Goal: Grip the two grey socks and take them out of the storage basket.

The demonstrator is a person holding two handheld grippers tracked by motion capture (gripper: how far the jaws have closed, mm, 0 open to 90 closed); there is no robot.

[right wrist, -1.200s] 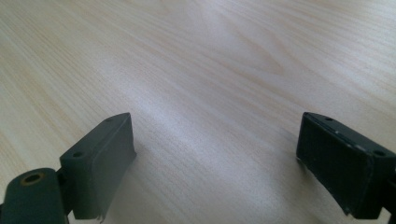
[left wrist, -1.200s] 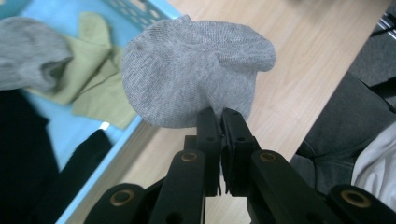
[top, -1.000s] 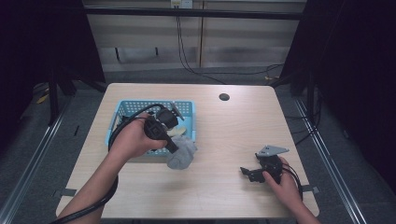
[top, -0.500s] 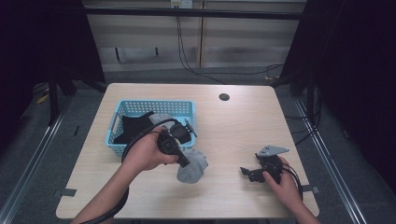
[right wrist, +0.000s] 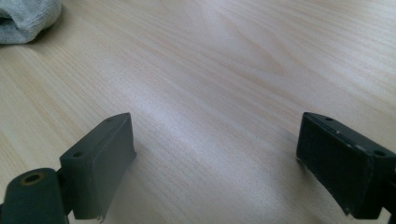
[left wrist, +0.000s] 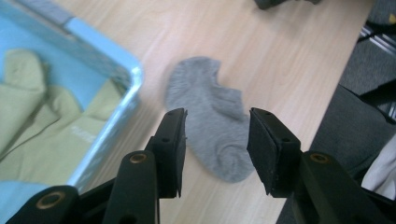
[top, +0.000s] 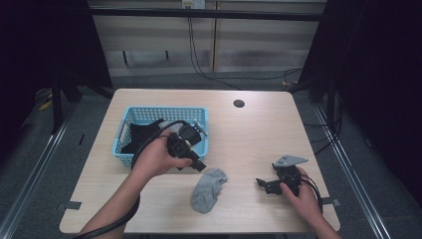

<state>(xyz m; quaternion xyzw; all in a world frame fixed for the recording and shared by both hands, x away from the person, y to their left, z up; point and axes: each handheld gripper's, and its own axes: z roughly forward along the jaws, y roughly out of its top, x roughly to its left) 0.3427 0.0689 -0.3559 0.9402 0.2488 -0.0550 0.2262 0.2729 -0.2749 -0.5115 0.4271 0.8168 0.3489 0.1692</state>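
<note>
Grey knit cloth sock (top: 209, 189), pale wood-grain table (top: 259, 134), probably plastic basket (top: 130, 117).

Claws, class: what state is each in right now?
Left claw: open, jaws just opened, grey sock lying free on the table below.
Right claw: open, holding nothing.

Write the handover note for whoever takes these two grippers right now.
Left gripper: jaws have just been opening, nothing between the pads; it hangs above the grey sock, beside the blue basket.
Right gripper: open, nothing held, low over bare table at the near right.
Things: the grey sock lies flat on the table, in front of the basket and apart from it. The basket holds a dark garment; the left gripper view shows yellow-green cloth in it too.
Done: one sock is out of the basket and released.
Left: probably the rest of the basket's contents; what goes where is a guess.
</note>
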